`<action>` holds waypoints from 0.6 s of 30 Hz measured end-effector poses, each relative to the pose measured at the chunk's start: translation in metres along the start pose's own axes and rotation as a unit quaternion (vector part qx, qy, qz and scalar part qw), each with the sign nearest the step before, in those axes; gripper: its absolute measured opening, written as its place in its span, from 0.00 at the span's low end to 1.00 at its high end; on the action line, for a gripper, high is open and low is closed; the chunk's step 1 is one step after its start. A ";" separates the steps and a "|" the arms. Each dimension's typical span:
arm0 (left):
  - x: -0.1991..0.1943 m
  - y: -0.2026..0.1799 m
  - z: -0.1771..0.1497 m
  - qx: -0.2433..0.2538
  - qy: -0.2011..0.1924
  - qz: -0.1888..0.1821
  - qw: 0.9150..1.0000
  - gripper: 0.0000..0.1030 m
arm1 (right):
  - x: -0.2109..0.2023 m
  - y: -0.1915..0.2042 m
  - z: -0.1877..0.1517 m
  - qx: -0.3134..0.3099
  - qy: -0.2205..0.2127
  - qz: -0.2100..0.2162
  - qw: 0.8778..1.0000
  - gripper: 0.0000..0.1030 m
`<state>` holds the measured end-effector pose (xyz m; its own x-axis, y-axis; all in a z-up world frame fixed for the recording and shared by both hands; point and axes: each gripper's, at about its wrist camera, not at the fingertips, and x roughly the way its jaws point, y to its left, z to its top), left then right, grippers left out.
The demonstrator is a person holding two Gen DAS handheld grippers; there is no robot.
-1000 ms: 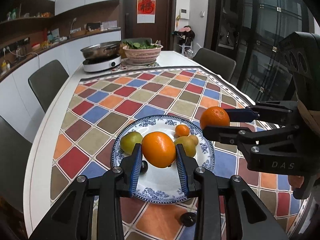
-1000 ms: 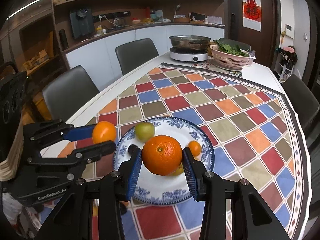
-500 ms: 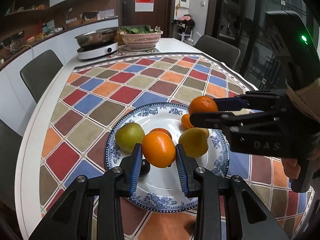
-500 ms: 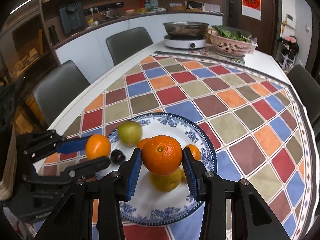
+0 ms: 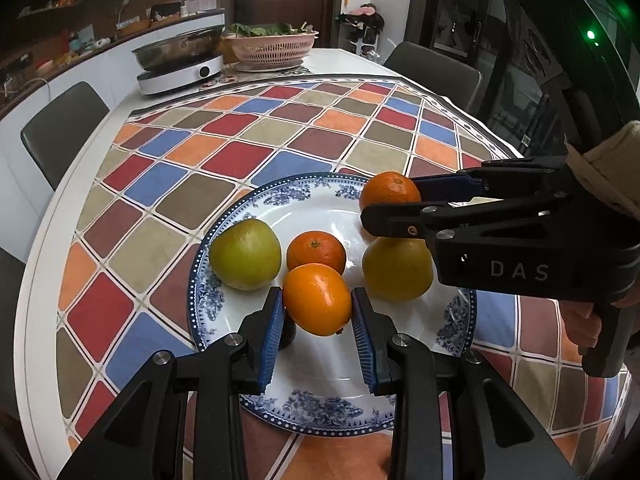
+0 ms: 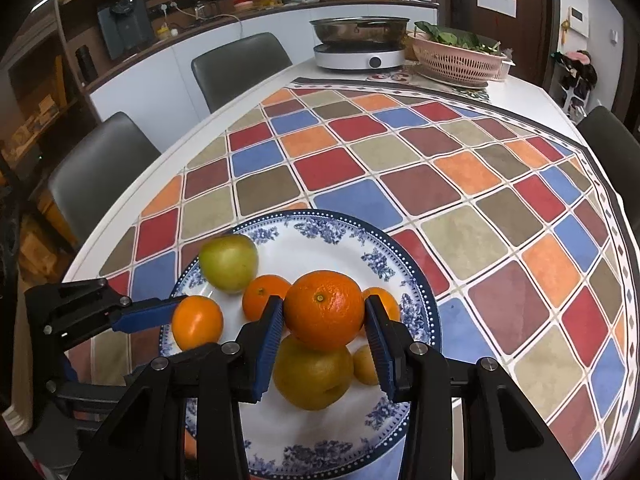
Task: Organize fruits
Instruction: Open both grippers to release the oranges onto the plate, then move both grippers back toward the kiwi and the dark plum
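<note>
A blue-and-white plate (image 5: 320, 412) (image 6: 320, 240) lies on the checkered cloth. On it are a green apple (image 5: 245, 254) (image 6: 229, 262), a small tangerine (image 5: 316, 251) (image 6: 262, 296) and a yellow pear (image 5: 398, 268) (image 6: 314, 374). My left gripper (image 5: 318, 316) (image 6: 196, 326) is shut on a smooth orange (image 5: 318, 300) just above the plate's near side. My right gripper (image 6: 324, 330) (image 5: 390, 202) is shut on a larger orange (image 6: 324, 310) (image 5: 390, 192) held over the pear. A small dark fruit (image 5: 289, 334) shows beside the left finger.
At the table's far end stand a steel pan on a white cooker (image 5: 180, 64) (image 6: 360, 46) and a pink basket of greens (image 5: 272, 46) (image 6: 460, 58). Dark chairs (image 5: 60, 128) (image 6: 240, 68) line the table sides. A small yellow fruit (image 6: 366, 364) lies by the pear.
Both grippers have come lower and closer over the plate with their oranges still held. The right gripper's orange now sits above the pear.
</note>
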<state>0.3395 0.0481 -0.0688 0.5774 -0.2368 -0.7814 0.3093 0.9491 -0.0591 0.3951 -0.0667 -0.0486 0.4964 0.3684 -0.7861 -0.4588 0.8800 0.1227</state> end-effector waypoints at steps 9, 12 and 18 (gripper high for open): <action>-0.010 -0.004 0.001 0.001 -0.013 0.008 1.000 0.38 | -0.004 0.001 -0.001 0.000 -0.004 0.000 1.000 0.42; -0.017 -0.003 0.002 0.001 -0.020 0.015 1.000 0.38 | -0.011 0.001 -0.004 0.003 -0.011 0.001 1.000 0.42; -0.038 -0.004 -0.001 -0.010 -0.040 0.031 0.999 0.38 | -0.036 0.005 -0.012 -0.004 -0.034 -0.011 0.999 0.42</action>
<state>0.3151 0.0541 -0.0394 0.6536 -0.1932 -0.7318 0.2574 0.9660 -0.0252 0.3664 -0.0791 -0.0271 0.5551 0.3689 -0.7455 -0.4530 0.8858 0.1011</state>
